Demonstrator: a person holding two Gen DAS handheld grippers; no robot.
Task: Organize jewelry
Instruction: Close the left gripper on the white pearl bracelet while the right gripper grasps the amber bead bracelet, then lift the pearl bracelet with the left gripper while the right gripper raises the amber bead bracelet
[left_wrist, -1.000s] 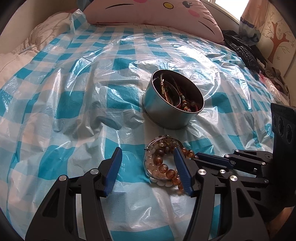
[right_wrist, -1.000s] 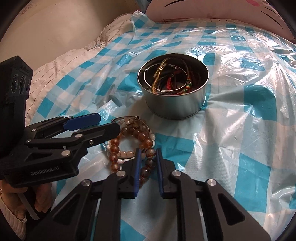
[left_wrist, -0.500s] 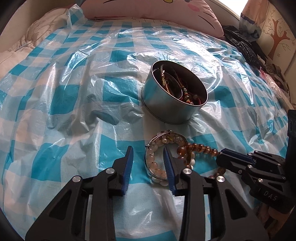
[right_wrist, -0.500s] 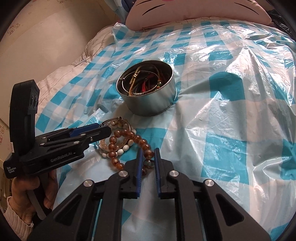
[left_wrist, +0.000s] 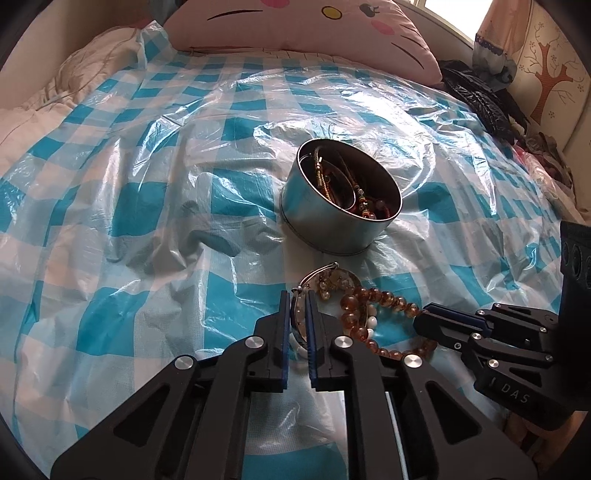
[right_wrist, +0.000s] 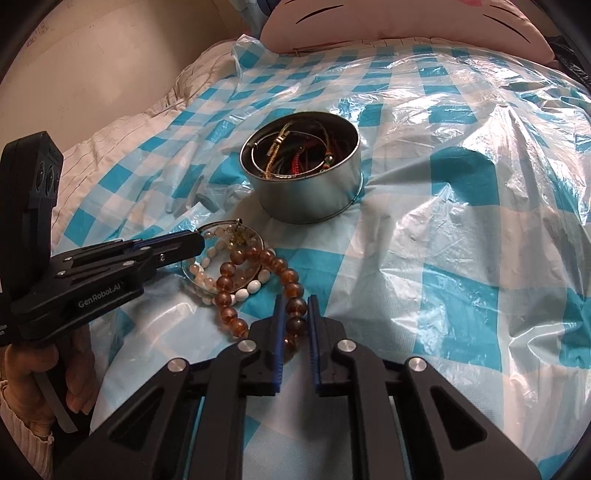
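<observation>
Surface: a blue-and-white checked plastic sheet (left_wrist: 155, 229) is spread over a bed and lies wrinkled and glossy.
Tin: a round metal tin (left_wrist: 338, 218) stands upright on the sheet, open at the top, with a tangle of bangles and cords (right_wrist: 295, 155) inside.
Loose jewelry: a small heap lies on the sheet just in front of the tin, near it but not touching it.
Amber bracelet: a string of brown glassy beads (right_wrist: 258, 280) curves from the heap toward the right gripper.
Pale bracelet: a ring of cloudy and white beads (right_wrist: 210, 266) lies under and beside the amber one, together with a thin metal bangle (left_wrist: 317, 271).
Left gripper: the left gripper (left_wrist: 297, 295) is clenched on the near edge of the pale bracelet and bangle; its blue pads (left_wrist: 283, 332) have just been closing and now press the beads between them.
Right gripper: the right gripper (right_wrist: 295, 301) is clamped on the amber bracelet, with two dark beads squeezed between its blue pads (right_wrist: 314, 332).
Gripper positions: the two grippers sit close together over the heap, each angled down at the sheet.
Hand: a person's hand (right_wrist: 44, 373) with a ribbed pale cuff holds the left gripper's handle.
Pillow: a pink cat-face pillow (left_wrist: 295, 26) lies at the far edge of the sheet.
Clutter: dark clothes (left_wrist: 480, 96) are piled at the far right by a curtain.
</observation>
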